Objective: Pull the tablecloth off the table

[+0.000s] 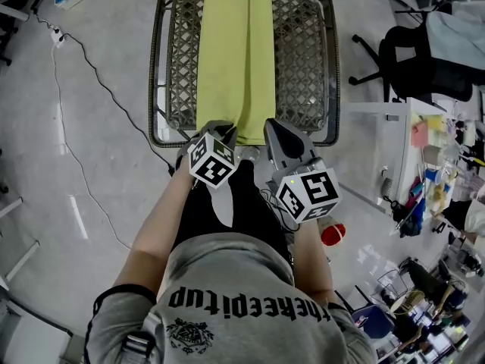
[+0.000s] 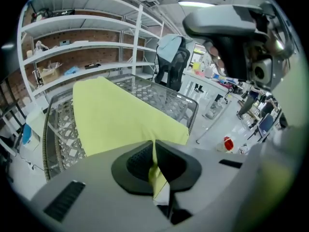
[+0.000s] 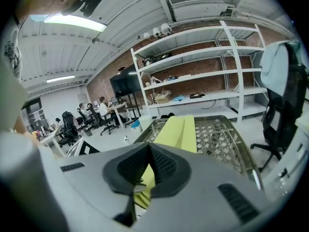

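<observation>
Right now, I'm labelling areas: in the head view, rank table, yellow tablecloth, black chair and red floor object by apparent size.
Largest to smallest:
1. table
2. yellow tablecloth
3. black chair
4. red floor object

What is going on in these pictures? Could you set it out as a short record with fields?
Setting: workshop with shelves
Table: woven lattice top in a metal rim
Tablecloth: yellow-green, gathered into a narrow strip along the table's middle
Left gripper: shut on the tablecloth's near edge
Right gripper: shut on the same edge, beside the left one
Person: stands at the table's near end, one gripper in each hand
Nearby: black office chair, floor cable
</observation>
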{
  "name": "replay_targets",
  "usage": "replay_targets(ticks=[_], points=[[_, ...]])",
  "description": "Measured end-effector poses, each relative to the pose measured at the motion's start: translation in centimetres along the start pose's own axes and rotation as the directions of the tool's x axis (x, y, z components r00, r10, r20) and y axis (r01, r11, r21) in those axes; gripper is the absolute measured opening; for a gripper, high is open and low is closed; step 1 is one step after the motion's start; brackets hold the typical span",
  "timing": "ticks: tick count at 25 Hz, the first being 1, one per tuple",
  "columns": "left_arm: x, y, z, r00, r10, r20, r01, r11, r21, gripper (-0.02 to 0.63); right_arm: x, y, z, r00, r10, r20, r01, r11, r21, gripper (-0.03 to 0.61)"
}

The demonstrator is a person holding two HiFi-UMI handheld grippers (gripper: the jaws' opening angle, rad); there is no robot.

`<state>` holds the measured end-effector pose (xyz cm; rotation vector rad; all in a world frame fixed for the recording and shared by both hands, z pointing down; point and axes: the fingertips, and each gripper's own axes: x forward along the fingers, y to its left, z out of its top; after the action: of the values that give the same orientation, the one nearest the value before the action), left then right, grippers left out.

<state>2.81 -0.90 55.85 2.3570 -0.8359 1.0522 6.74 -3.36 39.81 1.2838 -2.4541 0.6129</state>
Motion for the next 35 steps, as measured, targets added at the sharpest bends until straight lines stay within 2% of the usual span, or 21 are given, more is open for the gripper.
replay_targets(ticks=[7,12,19,23,27,35], points=[[-1.8,-0.4,1.3,0.99,0.032,0.14,-0.043,0.997,0.07,0.025,0.0,0.0,0.0,1.0,0.0,0.004,0.0,1.0,0.002,0.011],[-3.5,-1.2,1.9,0.976,-0.03,0.214,0.023,0.999,0.033,0.131,0.4,0.4,0.0,1.0,0.01,0.004,-0.01,1.0,0.002,0.011],[-6.0,-2.7,3.3,0.95,-0.058,0.308,0.052,0.998,0.027,0.132,0.6,1.1,0.0,1.0,0.024,0.003,-0.024,1.0,-0.003,0.011],[-6.7,-1.5,3.4,0.939,0.001,0.345,0.017,0.999,-0.049,0.093,0.6,1.1,-0.1,0.999,0.031,0.007,-0.031,1.0,-0.002,0.011],[-7.5,1.2,2.8,0.932,0.091,0.35,-0.05,0.991,-0.123,0.089,0.6,0.5,-0.8,0.999,0.034,0.014,-0.035,0.999,0.022,0.011],[-8.2,5.7,-0.2,0.924,0.219,0.313,-0.123,0.947,-0.298,0.089,0.9,-2.1,-3.9,0.999,-0.005,-0.051,0.008,0.999,0.045,0.011]])
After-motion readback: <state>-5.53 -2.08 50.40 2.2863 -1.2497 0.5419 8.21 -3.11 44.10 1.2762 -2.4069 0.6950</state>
